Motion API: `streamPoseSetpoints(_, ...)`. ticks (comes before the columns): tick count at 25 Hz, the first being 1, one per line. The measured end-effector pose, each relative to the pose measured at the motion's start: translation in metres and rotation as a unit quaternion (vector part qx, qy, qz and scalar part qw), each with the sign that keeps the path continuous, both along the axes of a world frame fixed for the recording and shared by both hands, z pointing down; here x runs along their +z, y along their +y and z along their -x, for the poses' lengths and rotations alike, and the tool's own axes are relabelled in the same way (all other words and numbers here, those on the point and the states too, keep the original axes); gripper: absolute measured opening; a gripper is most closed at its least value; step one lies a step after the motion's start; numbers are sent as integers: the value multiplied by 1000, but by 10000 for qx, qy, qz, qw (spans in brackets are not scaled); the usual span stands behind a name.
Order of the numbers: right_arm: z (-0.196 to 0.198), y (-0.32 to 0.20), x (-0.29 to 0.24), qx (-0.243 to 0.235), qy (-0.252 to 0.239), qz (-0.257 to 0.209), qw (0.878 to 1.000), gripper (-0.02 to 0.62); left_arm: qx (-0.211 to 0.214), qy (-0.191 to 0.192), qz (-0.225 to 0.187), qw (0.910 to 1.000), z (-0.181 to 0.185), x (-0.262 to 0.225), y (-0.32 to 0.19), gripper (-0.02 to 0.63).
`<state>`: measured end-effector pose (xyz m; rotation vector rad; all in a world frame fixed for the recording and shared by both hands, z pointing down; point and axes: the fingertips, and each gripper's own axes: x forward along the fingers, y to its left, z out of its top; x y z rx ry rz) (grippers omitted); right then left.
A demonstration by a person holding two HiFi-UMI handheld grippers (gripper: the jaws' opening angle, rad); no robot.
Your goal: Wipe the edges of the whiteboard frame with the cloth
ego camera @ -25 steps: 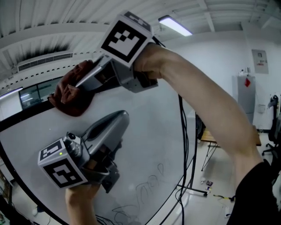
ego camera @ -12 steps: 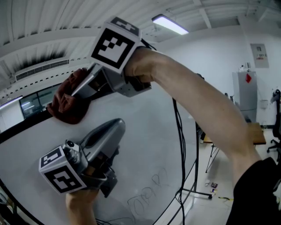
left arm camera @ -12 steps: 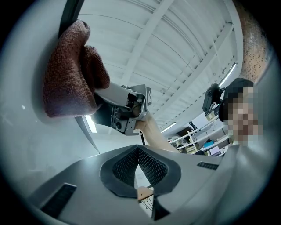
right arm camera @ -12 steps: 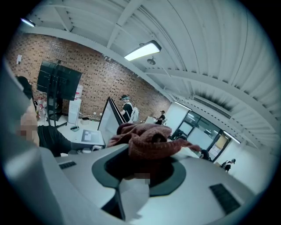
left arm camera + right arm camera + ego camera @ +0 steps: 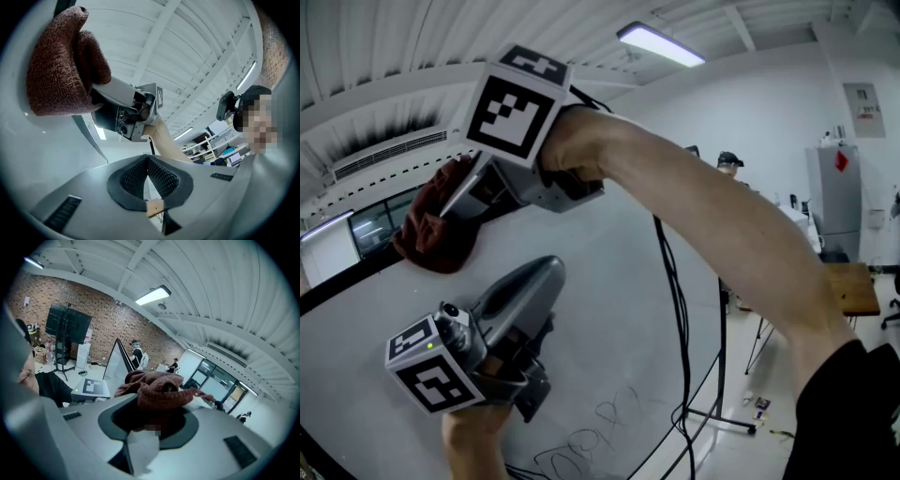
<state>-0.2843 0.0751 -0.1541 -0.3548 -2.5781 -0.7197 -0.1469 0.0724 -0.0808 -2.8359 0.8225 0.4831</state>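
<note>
The right hand-held gripper point(image 5: 457, 202) point(image 5: 154, 411) is clamped on a dark red terry cloth point(image 5: 431, 230) point(image 5: 159, 387). In the right gripper view the cloth sits bunched between the two jaws and bulges out over their tips. The person's bare right arm point(image 5: 703, 216) reaches up from the lower right and holds this gripper high. The cloth is pressed against the large white whiteboard point(image 5: 609, 319) at its upper edge. In the head view the thin black frame point(image 5: 347, 267) of the whiteboard comes from the left and goes behind the cloth. In the left gripper view the cloth point(image 5: 61, 65) is a thick folded lump flat on the white board, and its top reaches a black strip of the frame point(image 5: 60, 5).

The left hand-held gripper point(image 5: 546, 274) point(image 5: 147, 160) has its jaws together at the tips, and nothing is between them. It points upward over the white face of the board, below the cloth and apart from it. The person's left hand point(image 5: 473, 436) holds it from below.

Near the lower edge of the whiteboard there are some thin dark pen scribbles point(image 5: 600, 422). Black cables point(image 5: 673, 309) hang down from the right gripper across the board's right part. Behind, a long ceiling lamp point(image 5: 661, 44) is lit, and a person in a dark cap point(image 5: 728, 161) stands beyond the board.
</note>
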Motion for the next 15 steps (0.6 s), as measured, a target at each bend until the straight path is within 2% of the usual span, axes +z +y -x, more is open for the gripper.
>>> streamPoseSetpoints(5,-52,-75,4,-26,-42,-100,9999,129,-74,82,1,9999,-51,6,-67,2)
streamPoseSetpoints(10,-63,-91,6,-120,-45,235,9996,129,-114,193,60,9997,-66,11,-86,2)
streamPoseSetpoints(15,-71,-105,3,-185,-116,361,9991,129,-59,214,180,9996,-76,14,-107,2)
